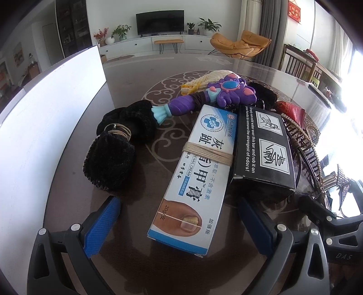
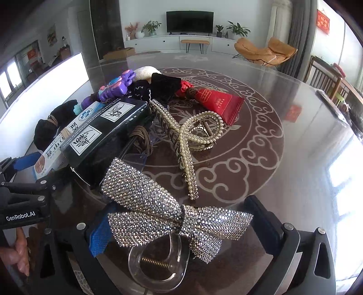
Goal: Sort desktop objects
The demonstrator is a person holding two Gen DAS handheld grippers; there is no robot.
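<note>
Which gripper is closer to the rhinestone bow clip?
Right. The right gripper is open with the rhinestone bow clip between its fingers. The left gripper is open around the nail cream box, left of the black box, with the bow off to its right.

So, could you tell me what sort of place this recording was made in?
Most likely a home living room: a television stands on a long white cabinet with potted plants, and an orange lounge chair sits beyond the glass-topped table.

Right hand-held gripper (image 2: 179, 227) spread wide around rhinestone bow clip (image 2: 172, 211) — pearl claw clip (image 2: 188, 140) just beyond.
</note>
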